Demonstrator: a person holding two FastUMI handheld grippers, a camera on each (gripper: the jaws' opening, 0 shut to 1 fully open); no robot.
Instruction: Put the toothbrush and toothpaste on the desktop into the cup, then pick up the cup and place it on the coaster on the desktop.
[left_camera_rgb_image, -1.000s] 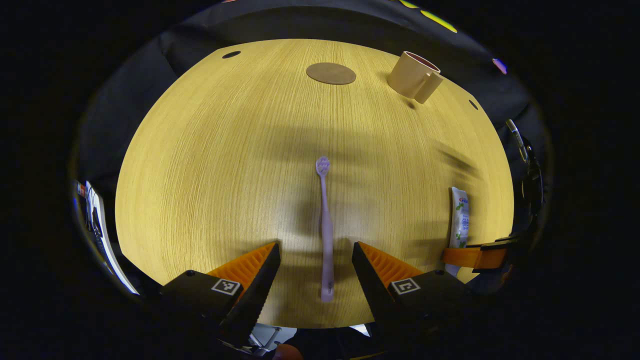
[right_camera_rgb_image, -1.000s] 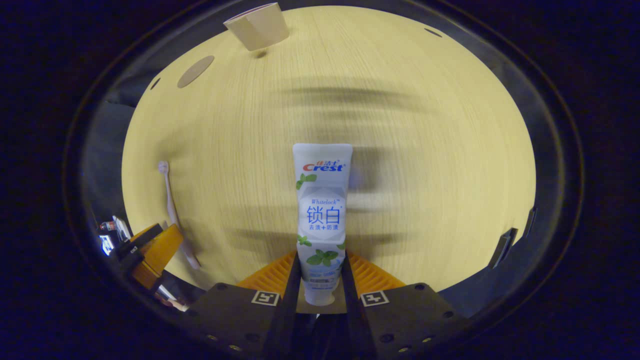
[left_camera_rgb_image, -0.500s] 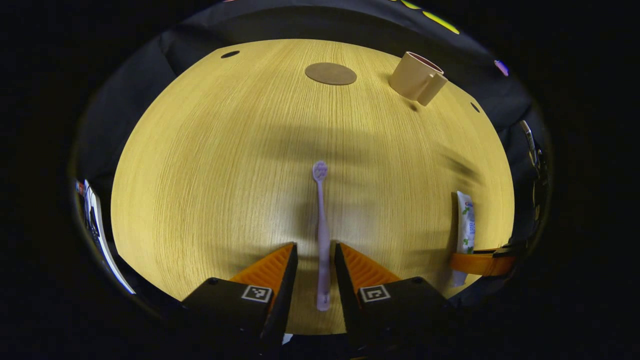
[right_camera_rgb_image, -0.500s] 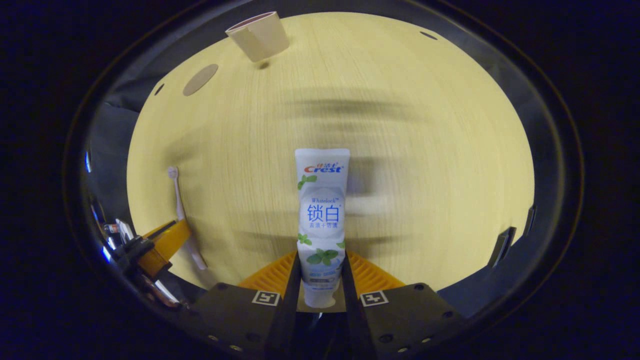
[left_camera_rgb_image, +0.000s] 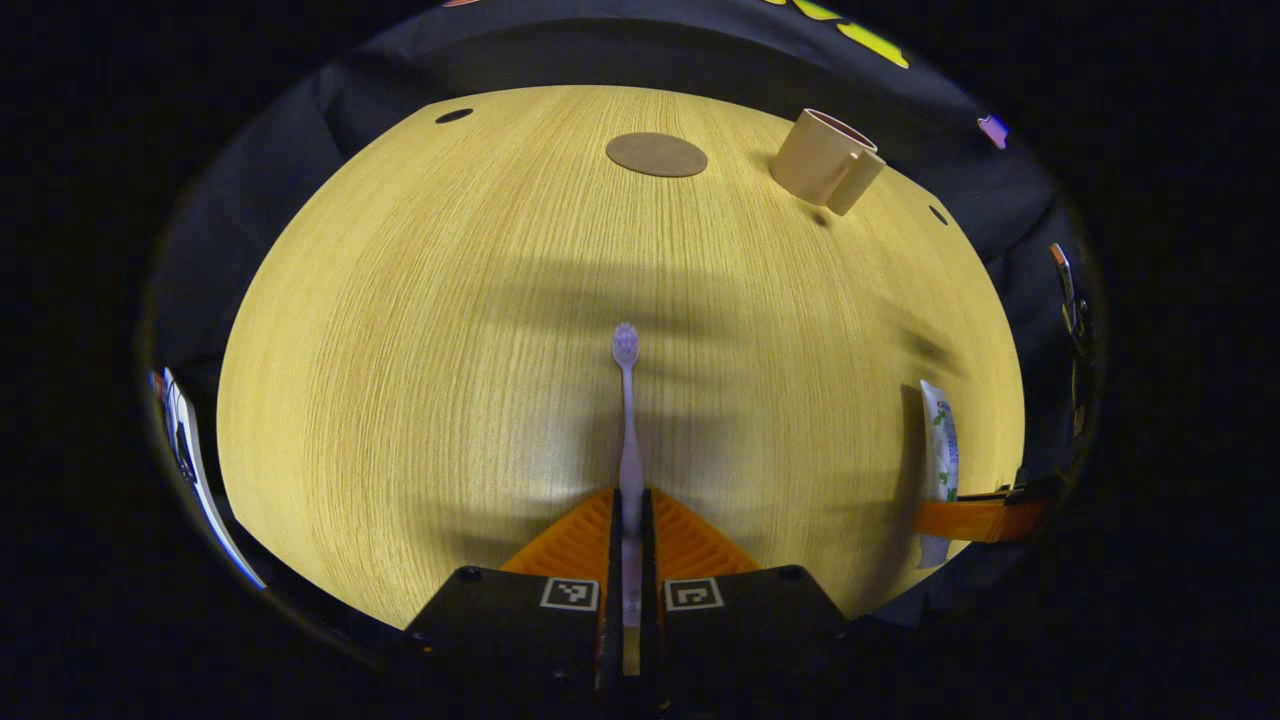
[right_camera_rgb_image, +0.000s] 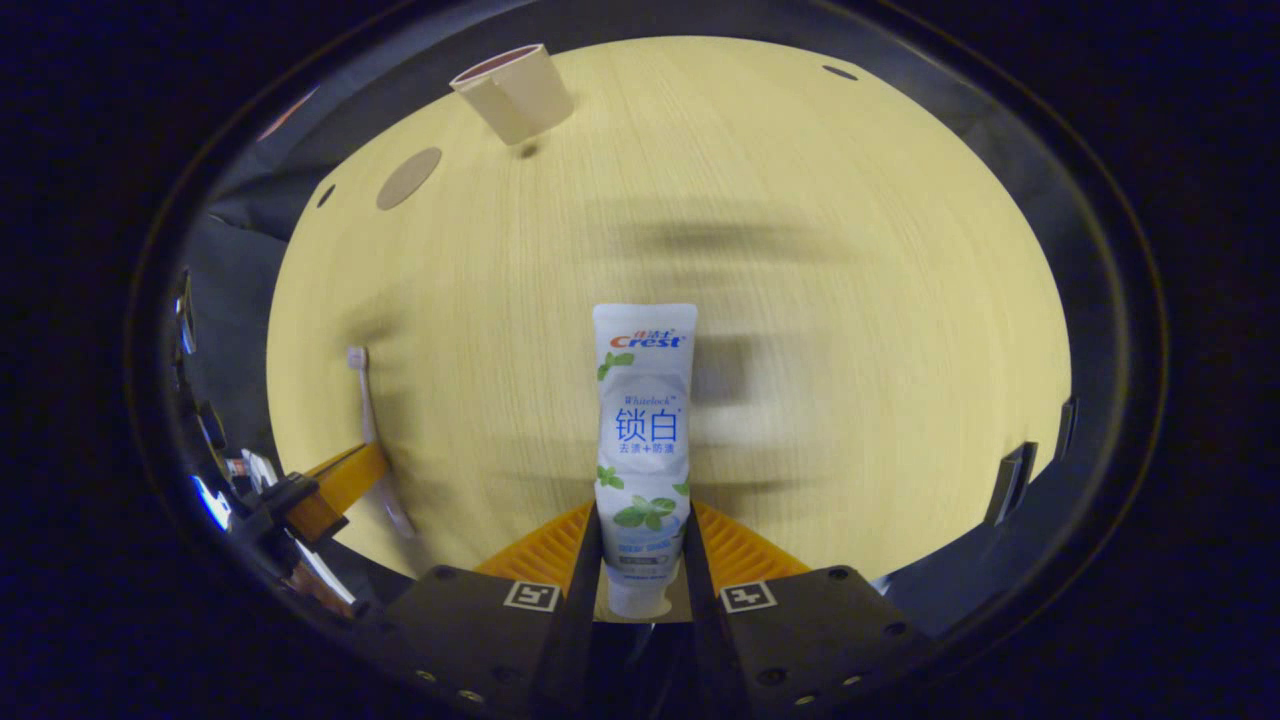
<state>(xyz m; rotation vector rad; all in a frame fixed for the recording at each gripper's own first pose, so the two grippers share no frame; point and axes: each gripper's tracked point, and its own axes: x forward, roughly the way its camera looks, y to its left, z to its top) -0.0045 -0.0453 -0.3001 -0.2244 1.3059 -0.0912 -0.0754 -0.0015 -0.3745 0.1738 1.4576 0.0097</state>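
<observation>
Right at your hands: your left tongs (left_camera_rgb_image: 630, 520) are clamped on the toothbrush (left_camera_rgb_image: 628, 440), both fingers pressing on the near end of the handle, so the long stem and the bristle head point straight out over the table (left_camera_rgb_image: 400, 330). That low grip looks sensible, since it leaves most of the brush free to go head-first into the cup.

Your right tongs (right_camera_rgb_image: 640, 545) are closed on the toothpaste (right_camera_rgb_image: 643, 420), pinching it near the cap end, with the flat crimped end standing away from you. In the left gripper view that same tube (left_camera_rgb_image: 940, 450) sits far to the right, close to the table's right edge. Whether either item has left the wood yet is hard to judge from here.

Look farther out. The middle of the table is bare wood with soft shadows across it, so you have open room to carry both items forward with nothing to bump.

At the far side sits the cup (left_camera_rgb_image: 825, 158), upright with its mouth open and its handle turned toward you. It stands near the far right edge, so come in gently; a hard knock could push it toward the drop. Left of it, apart from it, lies the flat round coaster (left_camera_rgb_image: 656, 155), bare and waiting. The cup is not yet on it.

Both items go into the cup first, one after the other I'd say, as the mouth looks narrow.
</observation>
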